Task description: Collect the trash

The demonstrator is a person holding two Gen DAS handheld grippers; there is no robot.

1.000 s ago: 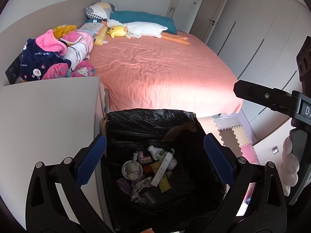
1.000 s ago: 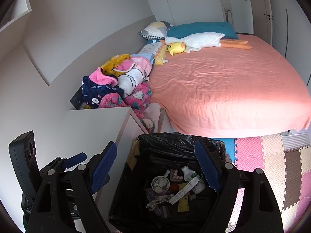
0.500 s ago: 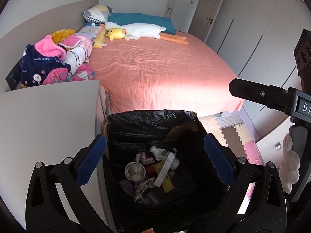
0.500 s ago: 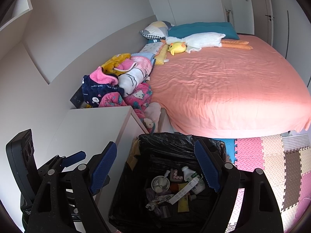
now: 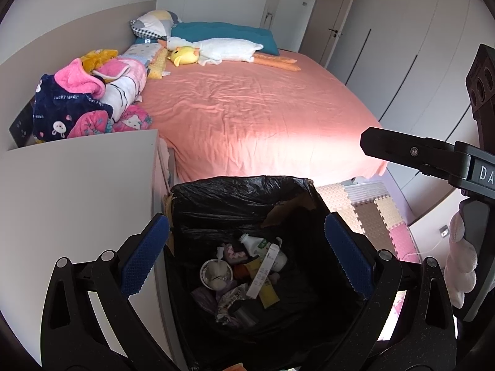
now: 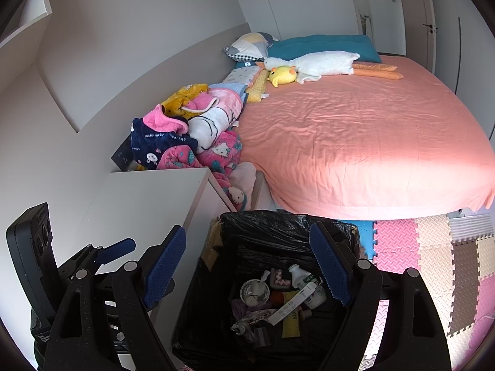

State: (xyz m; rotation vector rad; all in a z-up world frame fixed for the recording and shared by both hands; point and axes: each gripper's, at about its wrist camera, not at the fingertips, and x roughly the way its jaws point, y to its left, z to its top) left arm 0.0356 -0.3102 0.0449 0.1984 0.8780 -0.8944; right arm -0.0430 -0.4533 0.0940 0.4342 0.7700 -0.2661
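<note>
A bin lined with a black bag [image 5: 235, 198] [image 6: 278, 225] stands on the floor between the white cabinet and the bed. It holds several pieces of trash: a white cup [image 5: 216, 273] [image 6: 254, 291], a white bottle [image 5: 252, 242] [image 6: 301, 275], a long white box [image 5: 263, 272] and yellow packets. My left gripper [image 5: 246, 256] is open and empty above the bin. My right gripper [image 6: 247, 262] is open and empty above the bin too. The left gripper shows at the lower left of the right wrist view, the right gripper at the right edge of the left wrist view.
A white cabinet [image 5: 77, 191] [image 6: 148, 198] stands left of the bin. The bed with a pink sheet [image 5: 253, 114] [image 6: 355, 136] lies behind it, with piled clothes [image 5: 86, 99] and plush toys [image 5: 216, 51]. Foam floor mats [image 6: 427, 247] lie on the right.
Both grippers stay open over the bin. The left wrist view has tilted slightly, so the bed and bin sit a little lower in it.
</note>
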